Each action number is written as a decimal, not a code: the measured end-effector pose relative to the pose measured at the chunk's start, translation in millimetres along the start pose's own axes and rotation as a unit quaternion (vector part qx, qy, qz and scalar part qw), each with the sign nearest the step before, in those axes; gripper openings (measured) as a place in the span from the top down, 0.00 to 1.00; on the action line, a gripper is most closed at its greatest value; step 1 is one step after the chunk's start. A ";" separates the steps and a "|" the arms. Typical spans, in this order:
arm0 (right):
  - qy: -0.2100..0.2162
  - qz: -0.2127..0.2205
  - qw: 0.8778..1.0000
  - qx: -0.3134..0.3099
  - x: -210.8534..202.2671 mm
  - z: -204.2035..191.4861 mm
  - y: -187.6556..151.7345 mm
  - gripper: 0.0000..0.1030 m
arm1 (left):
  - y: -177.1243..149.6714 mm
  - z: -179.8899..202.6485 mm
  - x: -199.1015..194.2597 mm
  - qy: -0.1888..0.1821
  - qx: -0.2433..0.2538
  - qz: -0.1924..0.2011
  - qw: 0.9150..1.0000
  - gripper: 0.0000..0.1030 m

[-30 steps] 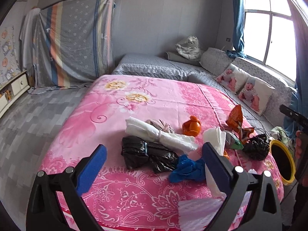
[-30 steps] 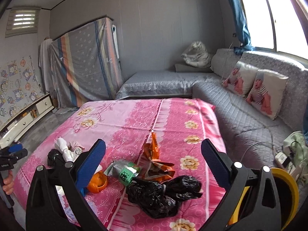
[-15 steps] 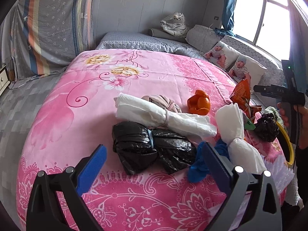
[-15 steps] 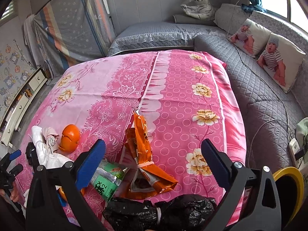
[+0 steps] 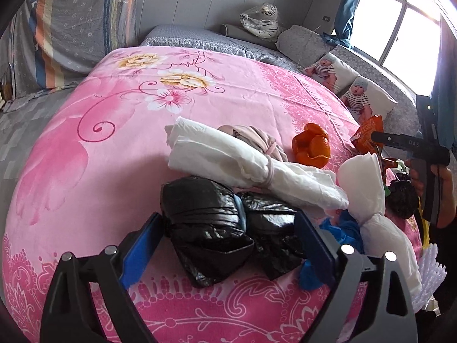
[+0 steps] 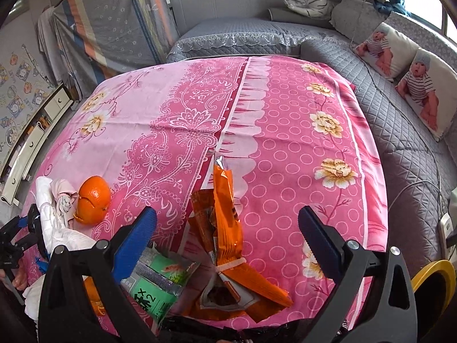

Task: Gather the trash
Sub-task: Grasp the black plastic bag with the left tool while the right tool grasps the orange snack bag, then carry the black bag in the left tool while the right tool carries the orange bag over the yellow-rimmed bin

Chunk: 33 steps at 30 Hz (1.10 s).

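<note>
Here, label by label:
Left gripper (image 5: 228, 243): jaws wide and just been closing in; the black bag bundle (image 5: 217, 228) lies between them, the left pad right at its edge, though a firm press on it cannot be told.
Right gripper (image 6: 227, 228): jaws wide open, holding nothing.
Orange snack wrapper (image 6: 228, 228): between the right jaws, standing up crumpled on the pink bedspread (image 6: 257, 114), clear of both pads.
Green packet (image 6: 160, 283): near, by the right gripper's left finger, partly under it.
Orange peel (image 6: 92, 200): far left of the right jaws, well apart from them.
White tied roll (image 5: 242, 168): just beyond the black bag bundle, touching it.
Second white roll (image 5: 368, 200): right of the left jaws, over blue plastic (image 5: 340, 228).
Yellow bin rim (image 6: 434, 274): near right, off the bed's edge.
</note>
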State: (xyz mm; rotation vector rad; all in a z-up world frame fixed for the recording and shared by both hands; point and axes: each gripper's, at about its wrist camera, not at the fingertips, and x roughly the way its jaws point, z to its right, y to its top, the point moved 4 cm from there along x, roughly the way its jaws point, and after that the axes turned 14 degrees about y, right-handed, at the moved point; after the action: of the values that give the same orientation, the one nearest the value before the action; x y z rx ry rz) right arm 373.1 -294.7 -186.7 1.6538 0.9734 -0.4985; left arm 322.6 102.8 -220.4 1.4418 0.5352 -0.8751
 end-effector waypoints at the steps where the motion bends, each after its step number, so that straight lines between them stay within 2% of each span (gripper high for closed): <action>1: 0.002 -0.001 1.000 0.000 1.2 0.2 -0.4 0.08 | 0.3 -0.2 2.9 -0.002 -0.003 -0.003 1.000 0.24; 2: 0.003 0.000 1.000 0.000 2.0 0.3 -0.7 0.09 | 0.2 0.0 5.0 0.000 -0.003 -0.005 1.000 0.26; 4: 0.003 -0.001 1.000 0.000 3.0 0.8 -1.3 0.18 | 0.0 2.3 5.1 0.007 0.001 -0.003 1.000 0.32; 5: 0.003 -0.005 1.000 0.001 4.1 2.0 -1.5 0.27 | 0.5 3.9 4.6 0.007 0.003 -0.002 1.000 0.34; 7: 0.003 -0.011 1.000 0.004 6.7 4.3 -2.4 0.34 | 1.8 5.3 4.0 0.007 0.003 -0.004 1.000 0.40; 9: 0.006 -0.017 1.000 0.007 9.2 6.7 -4.3 0.50 | 2.8 6.0 4.7 0.009 0.003 -0.007 1.000 0.46; 10: 0.009 -0.020 1.000 0.010 10.1 7.6 -5.2 0.54 | 3.3 6.7 5.5 0.011 0.003 -0.008 1.000 0.50; 12: 0.019 -0.026 0.999 0.014 12.2 9.1 -6.8 0.73 | 4.2 8.0 7.2 0.013 0.004 -0.011 1.000 0.52; 15: 0.028 -0.036 0.999 0.014 14.4 9.7 -9.0 0.82 | 5.6 8.6 5.7 0.006 -0.006 -0.009 1.000 0.58; 19: 0.025 -0.014 1.000 -0.003 -1.2 3.5 -7.5 0.83 | 4.7 6.3 -6.1 0.001 -0.015 0.004 1.000 0.61; 25: 0.072 0.031 0.997 -0.010 -51.0 -14.6 -3.1 0.84 | -0.5 -5.5 -54.5 -0.013 -0.041 0.059 0.997 0.61; 30: 0.114 0.052 0.992 -0.008 -84.4 -28.5 -7.0 0.83 | -4.5 -16.1 -97.1 -0.018 -0.083 0.103 0.991 0.61; 33: 0.138 0.064 0.988 -0.004 -102.8 -34.3 -14.0 0.83 | -5.8 -8.4 -119.0 -0.022 -0.084 0.122 0.989 0.62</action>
State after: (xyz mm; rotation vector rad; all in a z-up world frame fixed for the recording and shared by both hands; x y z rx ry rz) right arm 297.5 -297.0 -107.8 1.7958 1.0586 -0.1802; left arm 248.5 134.1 -132.1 1.2996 0.3805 -0.6505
